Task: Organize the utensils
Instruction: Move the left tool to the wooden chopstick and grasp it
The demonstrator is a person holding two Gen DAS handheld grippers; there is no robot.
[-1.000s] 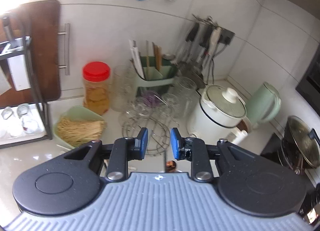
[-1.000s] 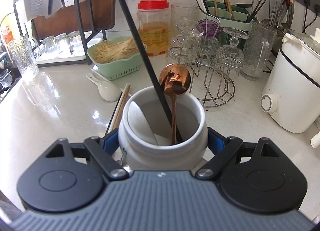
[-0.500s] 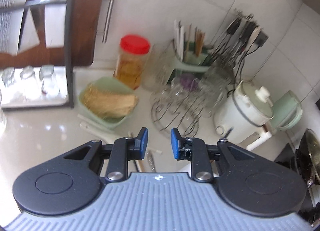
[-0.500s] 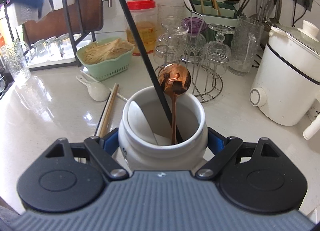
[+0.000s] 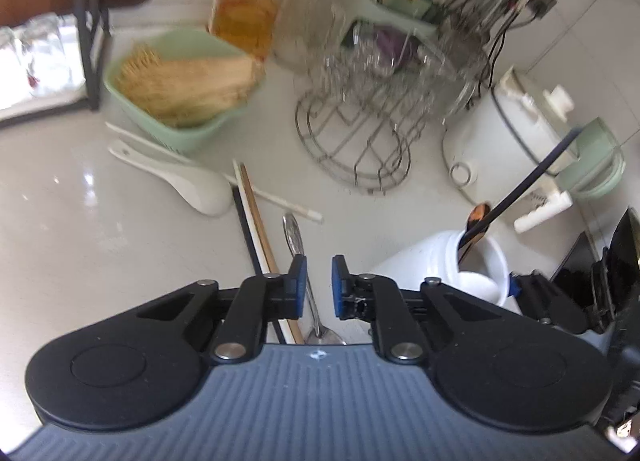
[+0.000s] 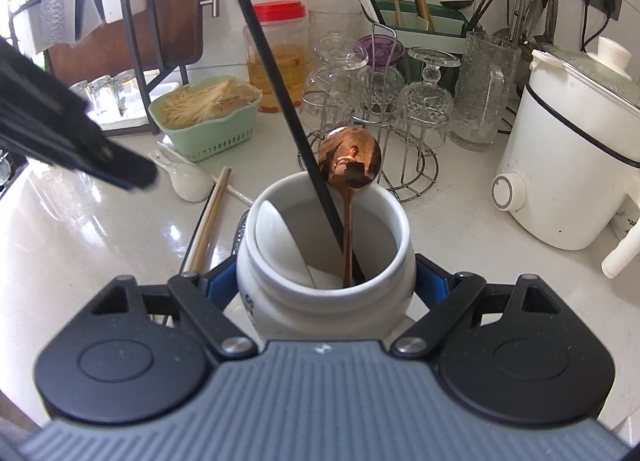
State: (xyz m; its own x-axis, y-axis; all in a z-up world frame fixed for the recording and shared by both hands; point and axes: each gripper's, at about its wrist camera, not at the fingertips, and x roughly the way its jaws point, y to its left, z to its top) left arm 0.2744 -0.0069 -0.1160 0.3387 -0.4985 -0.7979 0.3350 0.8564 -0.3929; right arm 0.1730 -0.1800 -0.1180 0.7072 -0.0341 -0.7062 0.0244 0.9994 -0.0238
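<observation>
The left gripper [image 5: 317, 287] has dropped low over the counter [image 5: 80, 245] since a second ago, when it looked across at the tiled wall; its blue pads [image 5: 299, 285] now straddle the handle of a steel spoon [image 5: 297, 233] lying flat, and the jaws are closing with that handle between them, not yet pinched. Just beside the spoon, toward 10 o'clock, lies a pair of chopsticks [image 5: 256, 217], and farther out at 10 o'clock rests a white ceramic spoon [image 5: 200, 185], in front of the green basket [image 5: 132, 109].

The right gripper [image 6: 324, 281] has hardly shifted: both pads are clamped on the white utensil jar [image 6: 280, 301], as before. Inside the jar stand a copper spoon [image 6: 349, 159] (bowl uppermost), a black chopstick [image 6: 280, 81] leaning toward 11 o'clock, and a white scoop [image 6: 276, 237]. In the right wrist view the left tool now intrudes at 9 o'clock as a dark blur; the wire glass rack [image 6: 404, 165] sits at 1 o'clock beyond the jar.
</observation>
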